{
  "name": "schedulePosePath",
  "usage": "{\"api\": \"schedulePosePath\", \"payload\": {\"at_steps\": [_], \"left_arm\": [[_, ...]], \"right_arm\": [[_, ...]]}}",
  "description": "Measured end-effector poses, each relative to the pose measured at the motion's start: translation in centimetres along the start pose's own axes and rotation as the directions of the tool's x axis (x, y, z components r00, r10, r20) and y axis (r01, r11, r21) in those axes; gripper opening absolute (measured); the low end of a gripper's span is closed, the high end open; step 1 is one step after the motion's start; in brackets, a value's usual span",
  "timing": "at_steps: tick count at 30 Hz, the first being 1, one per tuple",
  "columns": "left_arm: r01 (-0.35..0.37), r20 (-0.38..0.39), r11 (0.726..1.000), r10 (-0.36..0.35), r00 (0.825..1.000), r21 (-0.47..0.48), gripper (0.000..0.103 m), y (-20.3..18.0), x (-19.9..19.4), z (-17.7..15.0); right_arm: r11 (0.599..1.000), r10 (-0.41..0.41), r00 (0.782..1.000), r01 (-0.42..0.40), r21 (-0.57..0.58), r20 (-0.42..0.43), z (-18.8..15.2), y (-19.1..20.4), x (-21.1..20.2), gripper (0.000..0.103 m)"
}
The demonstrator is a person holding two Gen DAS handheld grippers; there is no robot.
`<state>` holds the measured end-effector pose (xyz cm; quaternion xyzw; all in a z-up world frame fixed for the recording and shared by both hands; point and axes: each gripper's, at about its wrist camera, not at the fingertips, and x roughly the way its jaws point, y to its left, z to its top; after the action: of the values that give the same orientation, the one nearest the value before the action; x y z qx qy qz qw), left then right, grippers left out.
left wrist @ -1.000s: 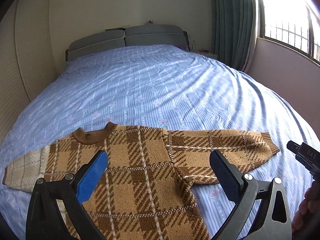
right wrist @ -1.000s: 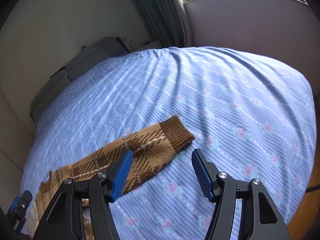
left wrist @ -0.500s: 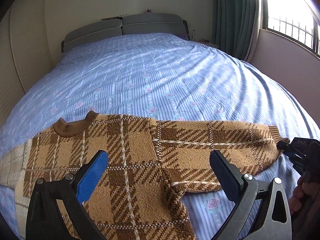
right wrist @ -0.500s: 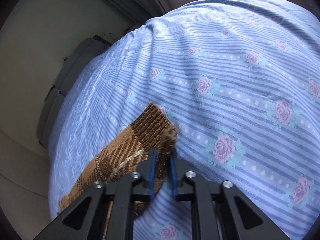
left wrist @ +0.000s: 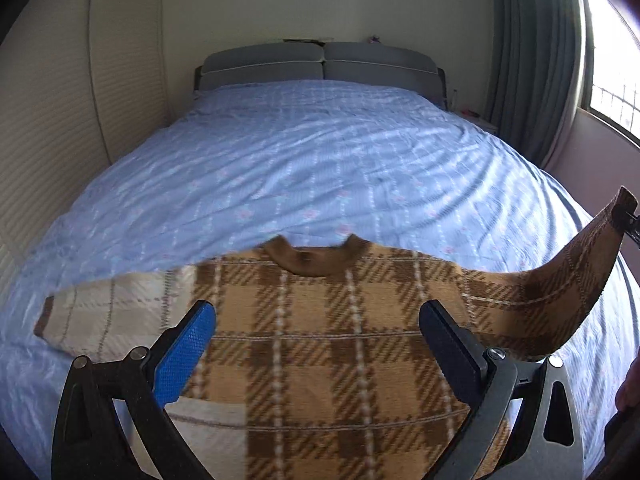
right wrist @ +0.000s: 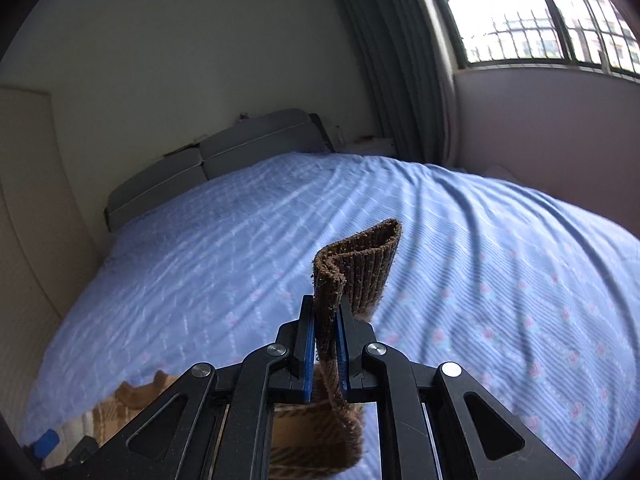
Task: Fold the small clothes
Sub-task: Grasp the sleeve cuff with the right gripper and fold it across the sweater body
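A small brown plaid sweater (left wrist: 320,344) lies flat on the blue bedspread (left wrist: 320,168), collar toward the headboard. Its left sleeve (left wrist: 104,316) shows the pale inside and lies flat. My left gripper (left wrist: 316,344) hovers open over the sweater's chest, with nothing between its fingers. The right sleeve (left wrist: 560,292) rises off the bed toward the right edge. My right gripper (right wrist: 325,340) is shut on that sleeve's ribbed brown cuff (right wrist: 360,264), which sticks up beyond the blue pads. The sleeve (right wrist: 320,432) hangs down below the jaws.
The bed has a grey padded headboard (left wrist: 320,62) at the far end. A wall (left wrist: 60,160) runs along the left, and a curtain (left wrist: 532,60) and window (right wrist: 540,12) stand on the right. A person's fingers (left wrist: 628,384) show at the right edge.
My right gripper closed on the cuff and lifted the sleeve off the bed. The left gripper shifted so that the sweater's collar now sits centred ahead of it.
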<state>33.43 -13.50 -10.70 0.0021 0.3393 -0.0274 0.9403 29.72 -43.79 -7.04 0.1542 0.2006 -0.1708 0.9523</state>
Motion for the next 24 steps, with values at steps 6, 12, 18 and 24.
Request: {"api": "schedulePosePath", "payload": {"at_steps": [6, 12, 18, 24], "left_arm": [[-0.113, 0.026, 0.99, 0.116, 0.993, -0.087, 0.103, 11.7, -2.1, -0.3], [-0.205, 0.013, 0.962, 0.211, 0.977, -0.181, 0.103, 21.0, -3.1, -2.8], [-0.228, -0.055, 0.942, 0.221, 0.974, -0.245, 0.103, 26.6, -1.9, -6.0], [-0.234, -0.086, 0.932, 0.219, 0.972, -0.276, 0.103, 29.6, -1.1, -8.1]], "right_arm": [[0.965, 0.141, 0.99, -0.138, -0.223, -0.005, -2.4, 15.3, -0.5, 0.011], [0.869, 0.238, 0.963, -0.268, -0.415, -0.124, -9.9, 27.6, 0.3, 0.011], [0.772, 0.192, 0.943, -0.317, -0.55, -0.273, -18.5, 33.8, 2.3, 0.011], [0.739, 0.149, 0.933, -0.326, -0.589, -0.329, -22.8, 36.3, 2.2, 0.011]]}}
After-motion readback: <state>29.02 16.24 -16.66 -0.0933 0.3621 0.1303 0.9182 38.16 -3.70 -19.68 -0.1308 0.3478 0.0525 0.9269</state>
